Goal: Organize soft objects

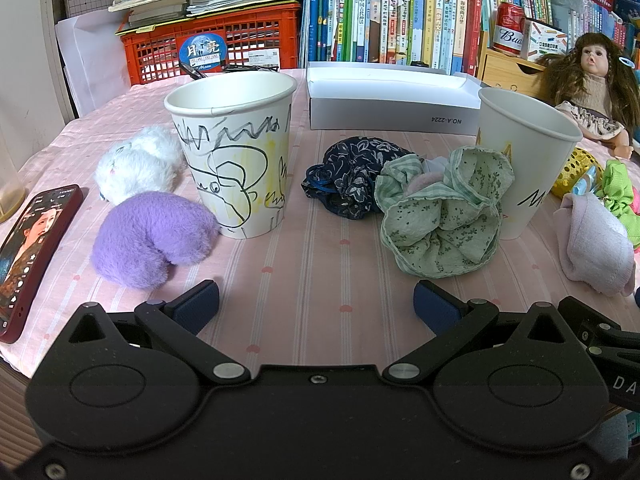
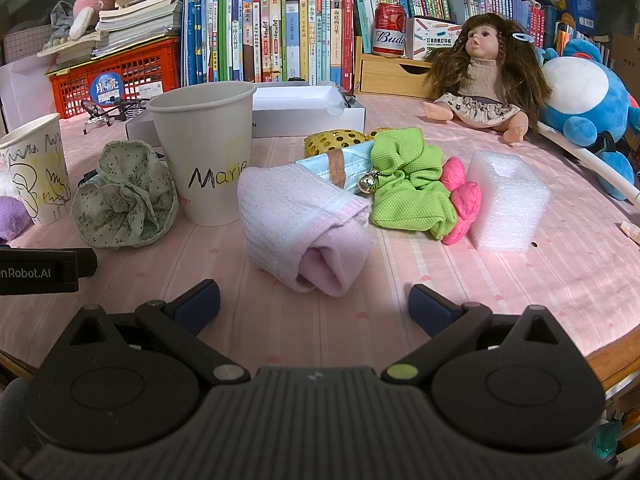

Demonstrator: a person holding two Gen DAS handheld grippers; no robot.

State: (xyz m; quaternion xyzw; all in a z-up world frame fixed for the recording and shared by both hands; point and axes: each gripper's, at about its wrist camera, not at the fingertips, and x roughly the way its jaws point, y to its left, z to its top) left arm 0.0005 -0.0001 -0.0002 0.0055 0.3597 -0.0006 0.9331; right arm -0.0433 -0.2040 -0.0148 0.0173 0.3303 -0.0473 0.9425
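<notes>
Seemingly nothing sorted yet: towel, green scrunchie, purple plush all lay loose on worktop beside cups. Left gripper, right gripper both wide, empty.

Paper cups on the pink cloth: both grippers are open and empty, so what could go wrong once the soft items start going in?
1. The doodled cup and the Marie cup look light and stand unsupported; pushing fabric in may tip them.
2. The green floral scrunchie rests against the Marie cup, so lifting it could drag the cup.
3. The phone lies near the purple plush; the left gripper might knock it.
</notes>
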